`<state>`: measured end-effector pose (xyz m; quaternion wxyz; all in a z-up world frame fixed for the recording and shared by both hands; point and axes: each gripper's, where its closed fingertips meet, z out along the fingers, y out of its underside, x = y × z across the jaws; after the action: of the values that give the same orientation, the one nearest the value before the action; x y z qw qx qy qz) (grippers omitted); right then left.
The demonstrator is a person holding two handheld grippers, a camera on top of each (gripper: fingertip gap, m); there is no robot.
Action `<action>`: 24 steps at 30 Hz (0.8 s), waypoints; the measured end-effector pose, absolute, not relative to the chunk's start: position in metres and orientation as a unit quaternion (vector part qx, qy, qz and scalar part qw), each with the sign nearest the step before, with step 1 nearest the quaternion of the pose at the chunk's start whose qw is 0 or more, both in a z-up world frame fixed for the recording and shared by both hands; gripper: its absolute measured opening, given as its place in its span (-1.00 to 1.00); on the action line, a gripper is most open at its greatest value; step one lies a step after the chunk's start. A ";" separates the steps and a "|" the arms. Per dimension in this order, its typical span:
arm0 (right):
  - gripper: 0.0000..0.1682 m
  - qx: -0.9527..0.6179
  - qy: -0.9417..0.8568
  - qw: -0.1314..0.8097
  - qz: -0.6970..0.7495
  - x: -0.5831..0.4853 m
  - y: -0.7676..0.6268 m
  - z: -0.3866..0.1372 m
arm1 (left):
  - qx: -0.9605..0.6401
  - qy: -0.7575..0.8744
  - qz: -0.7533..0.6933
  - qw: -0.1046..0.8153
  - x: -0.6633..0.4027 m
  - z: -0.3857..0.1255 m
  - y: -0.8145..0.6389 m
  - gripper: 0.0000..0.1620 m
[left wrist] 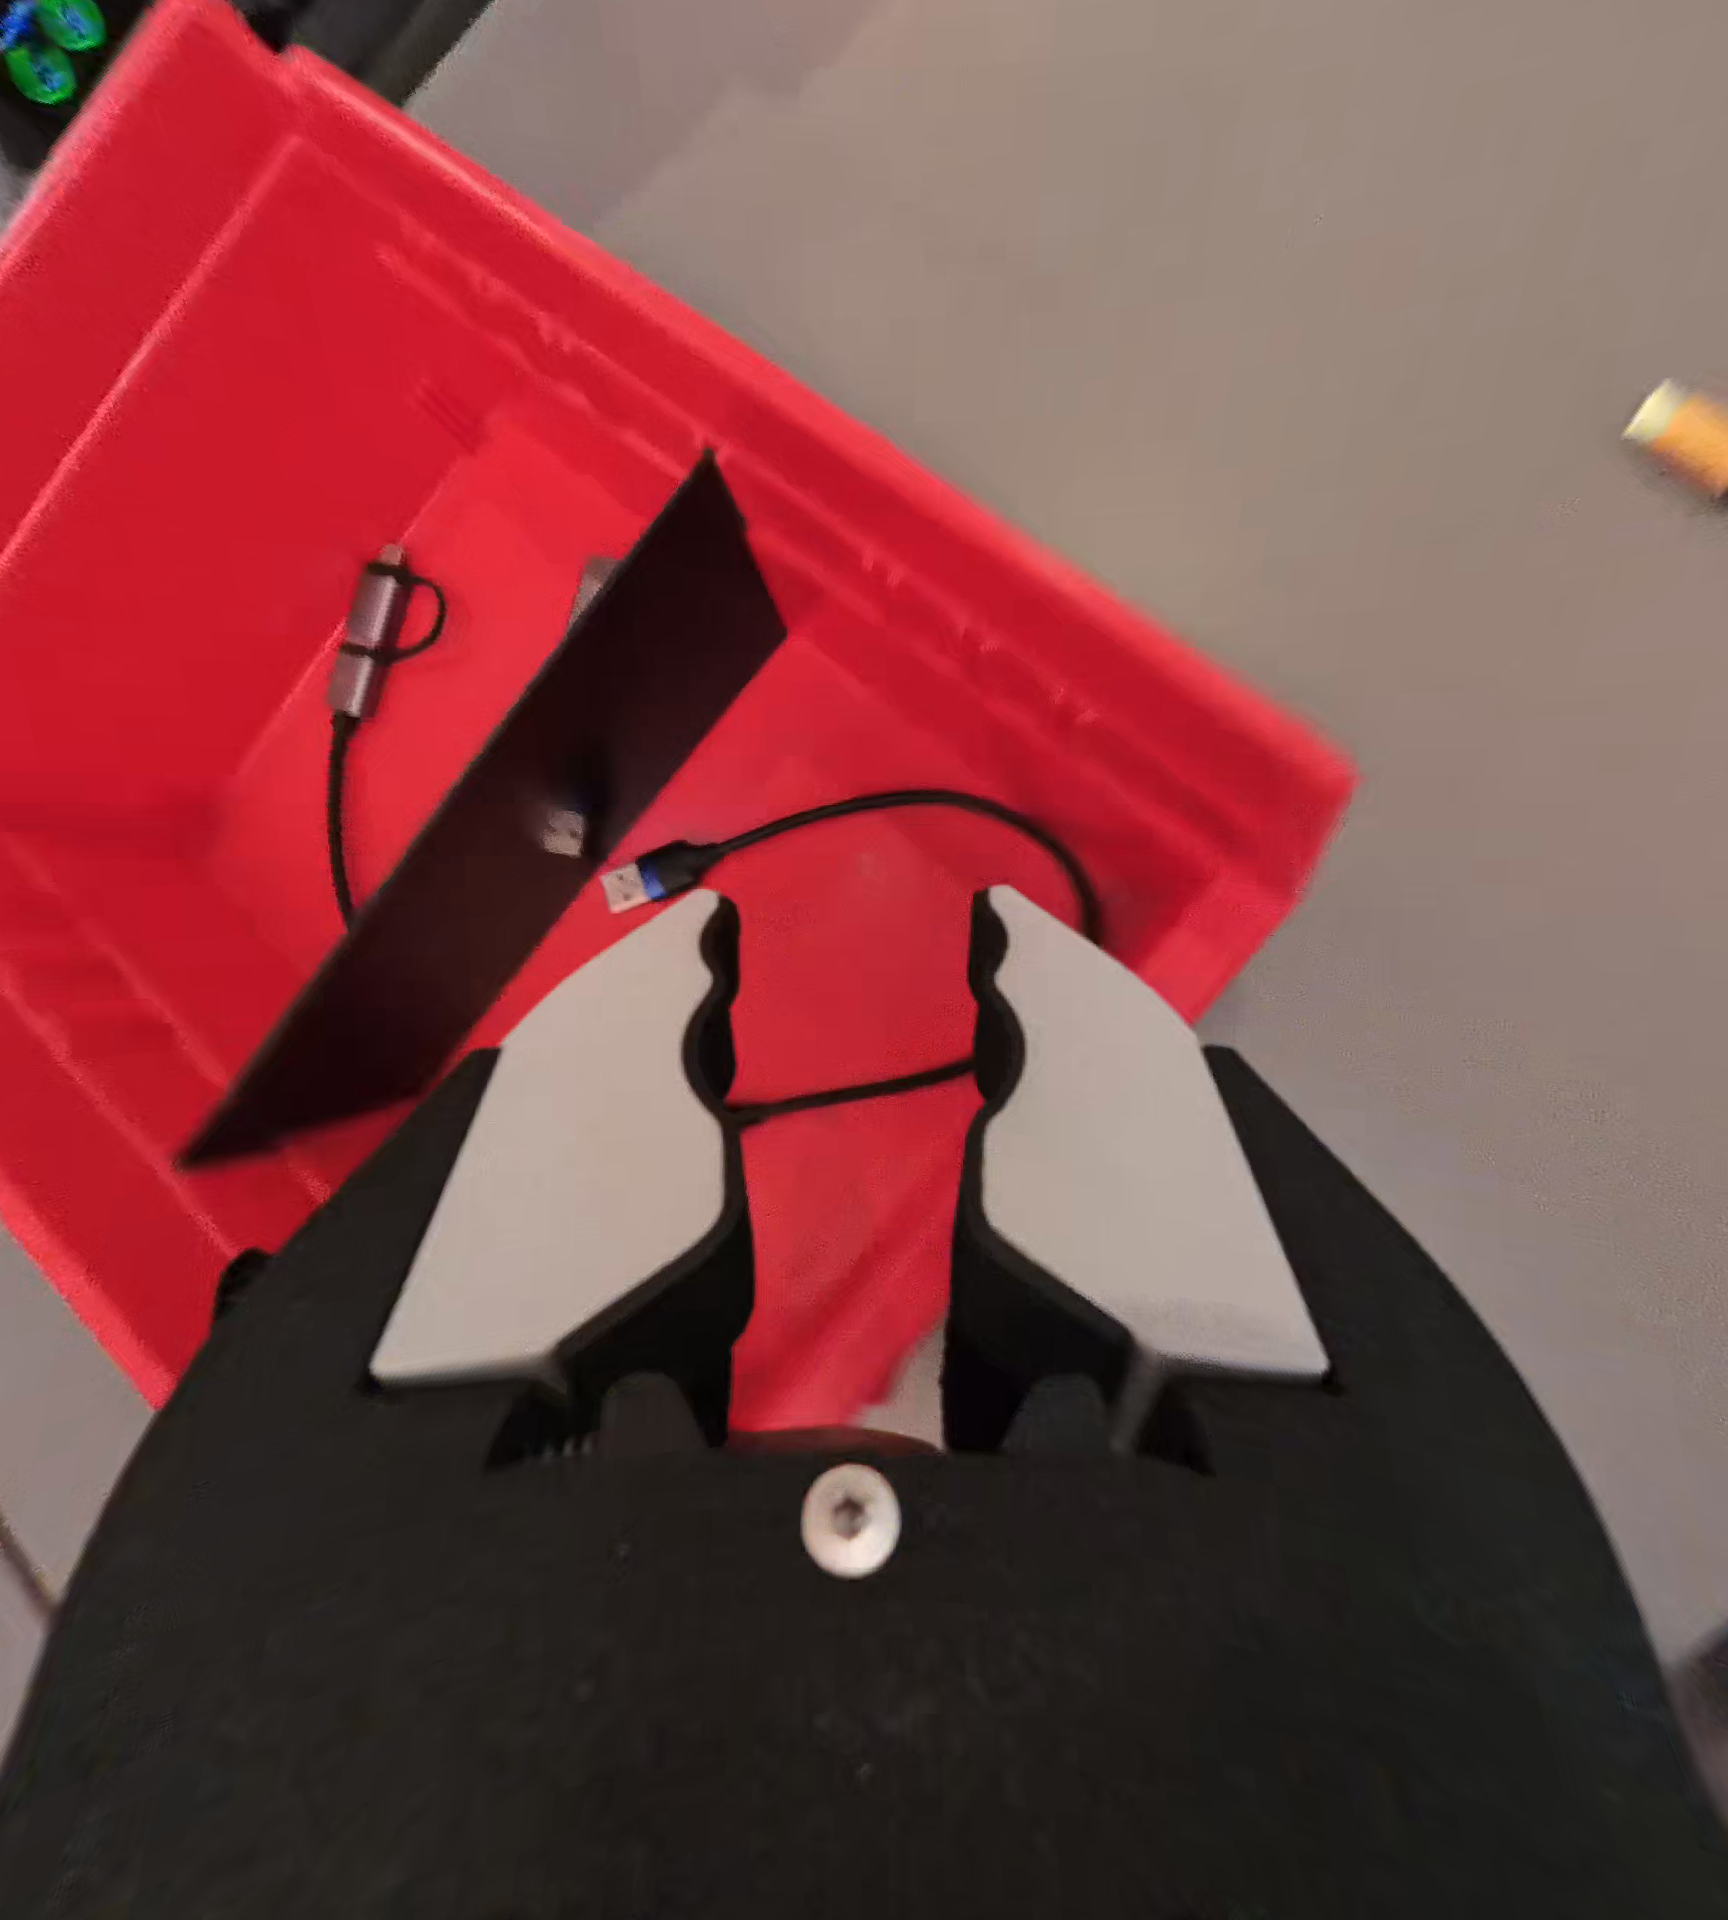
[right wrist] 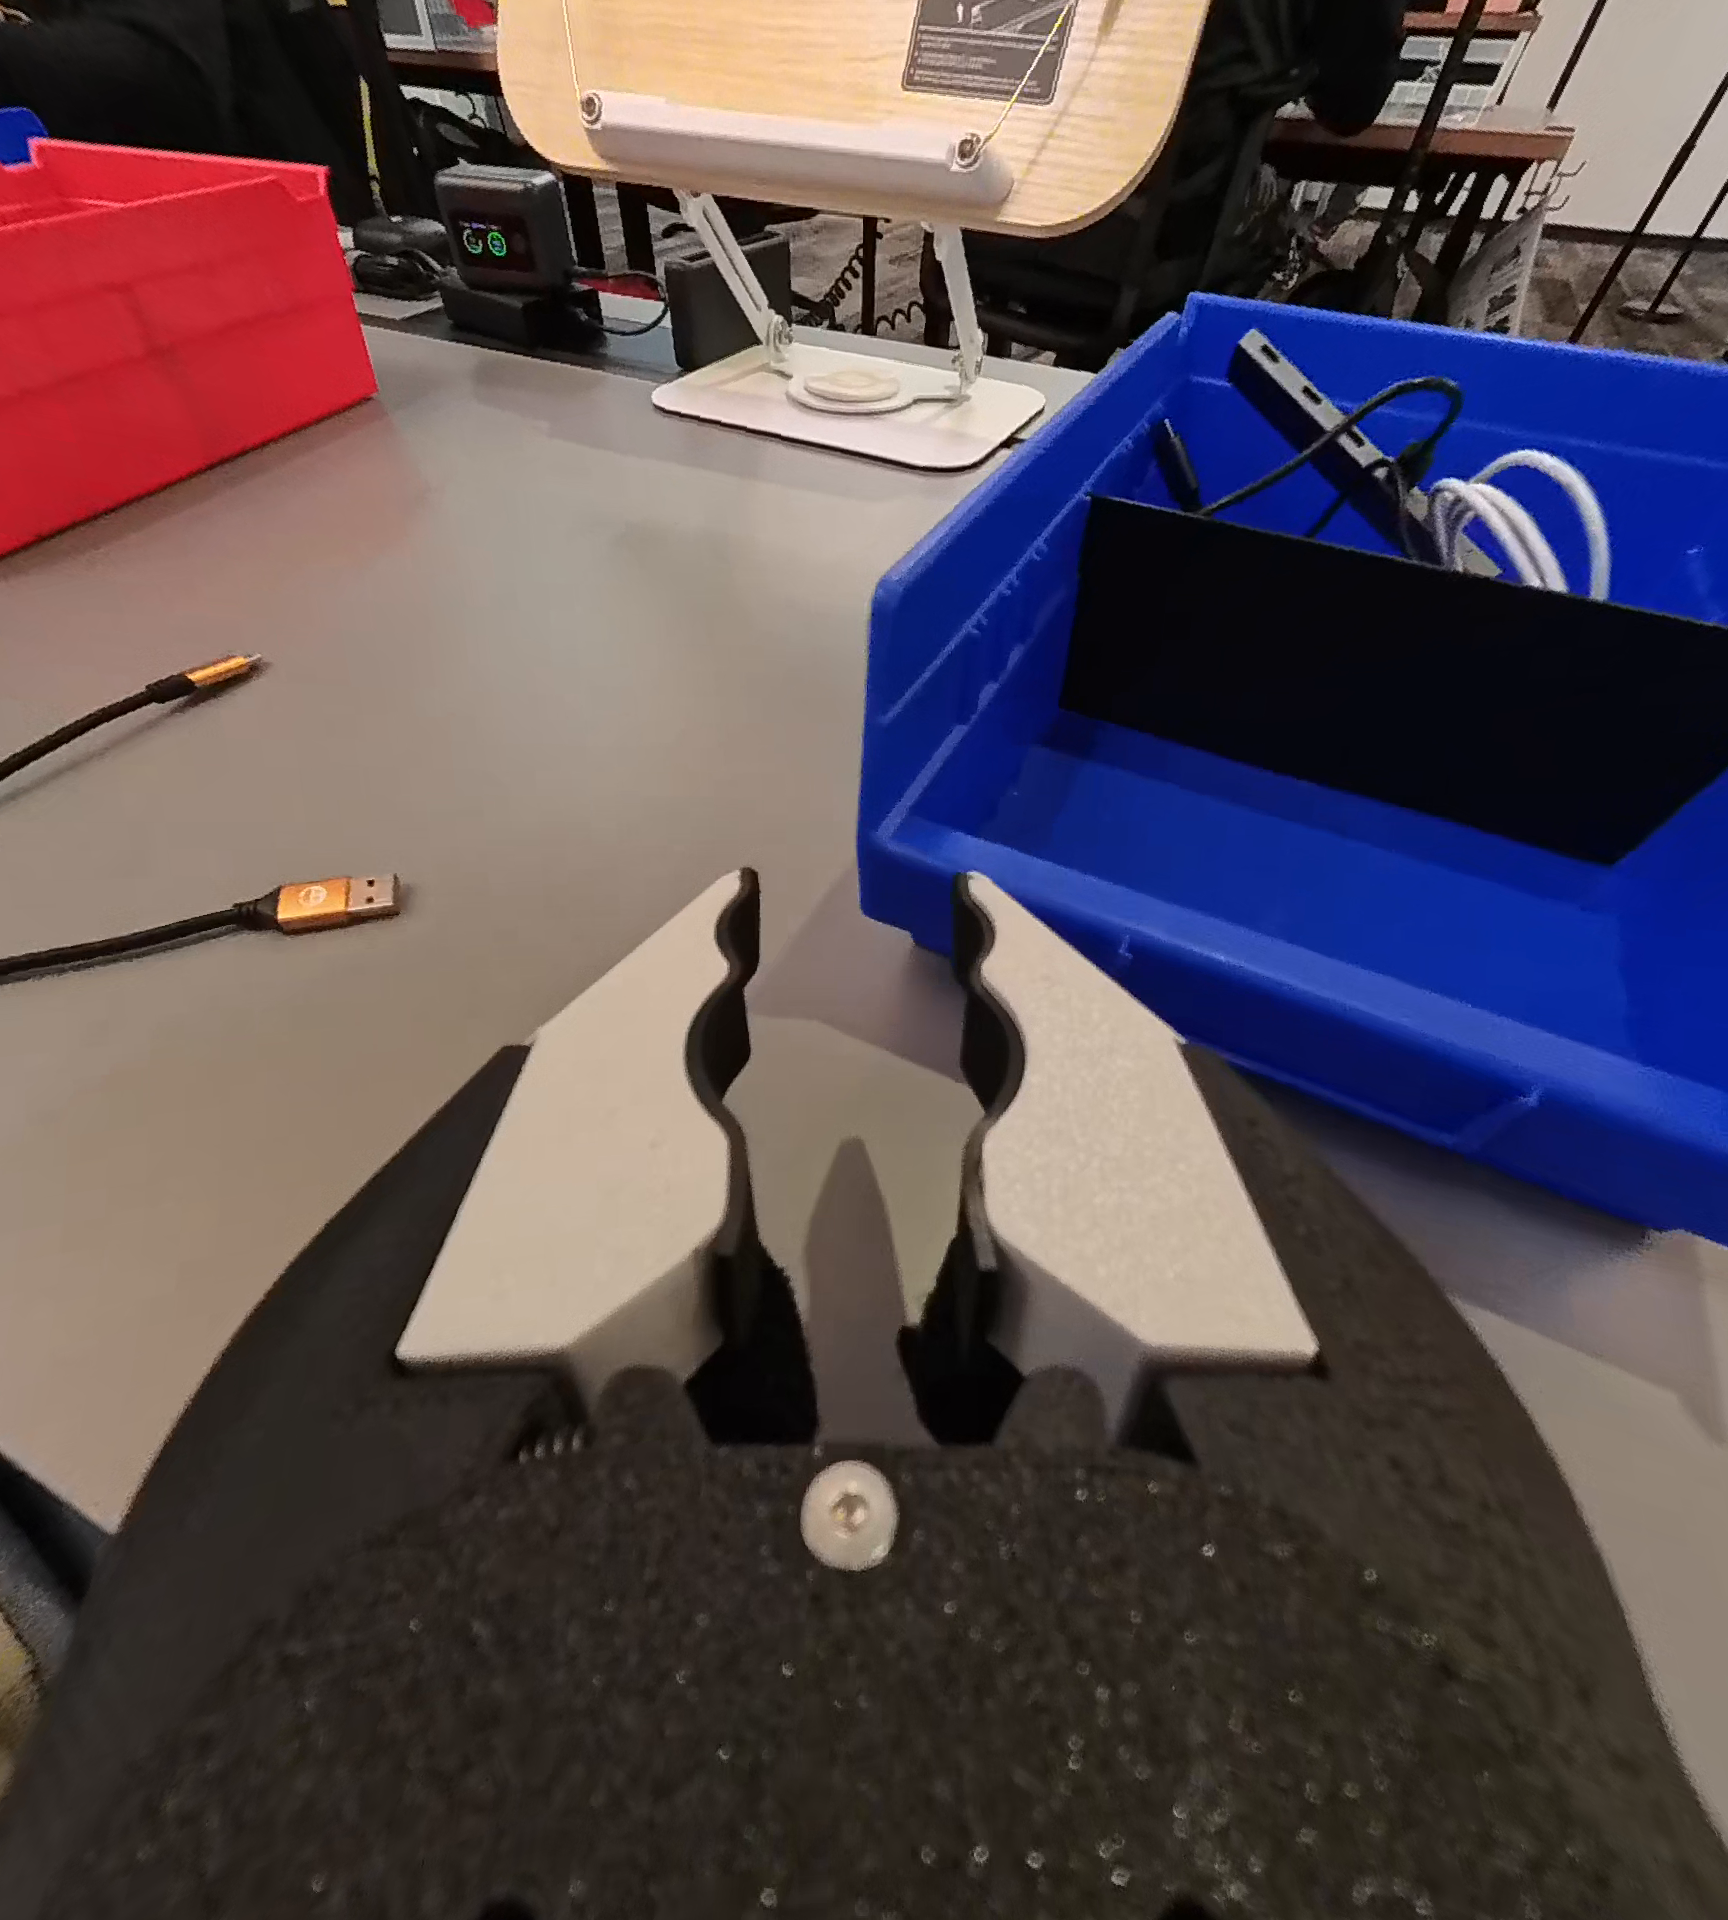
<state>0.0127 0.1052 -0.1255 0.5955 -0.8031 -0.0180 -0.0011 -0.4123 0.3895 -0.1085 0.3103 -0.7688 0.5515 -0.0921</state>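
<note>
My left gripper is open above the near compartment of a red bin. A black cable with a blue USB plug lies there. It loops to the right and crosses the gap between my fingers; I cannot tell if it touches them. A black divider splits the bin, and a cable with grey adapters lies beyond it. My right gripper is open and empty just above the grey table, beside the front left corner of a blue bin.
A black cable with orange plugs lies on the table to the left. The blue bin has a black divider; behind it are a dark hub and a coiled white cable. A wooden stand is at the back, the red bin far left. The left gripper's tips are roughly 50 centimetres from the right gripper's.
</note>
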 end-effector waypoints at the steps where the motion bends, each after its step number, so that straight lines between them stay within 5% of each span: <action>1: -0.58 -0.804 -0.018 0.595 0.000 0.012 0.106 -0.126 | -0.749 0.589 -0.080 0.294 -0.412 -0.119 0.397 -0.48; 13: -0.60 -0.797 0.014 0.603 0.025 0.021 0.108 -0.123 | -0.631 0.764 -0.049 0.127 -0.388 -0.188 0.423 -0.42; 15: -0.60 -0.796 0.018 0.604 0.028 0.022 0.107 -0.123 | -0.629 0.767 -0.050 0.118 -0.388 -0.189 0.422 -0.50; 18: -0.61 -0.795 0.018 0.605 0.028 0.022 0.107 -0.122 | -0.598 0.788 -0.040 0.137 -0.392 -0.191 0.420 -0.91; 24: -0.61 -0.797 0.006 0.604 0.023 0.019 0.107 -0.123 | -0.577 0.796 0.000 0.182 -0.407 -0.188 0.417 -1.00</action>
<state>0.0189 0.1067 -0.1228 0.6038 -0.7968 0.0064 0.0225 -0.4070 0.4171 -0.1881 0.1824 -0.5767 0.7963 0.0003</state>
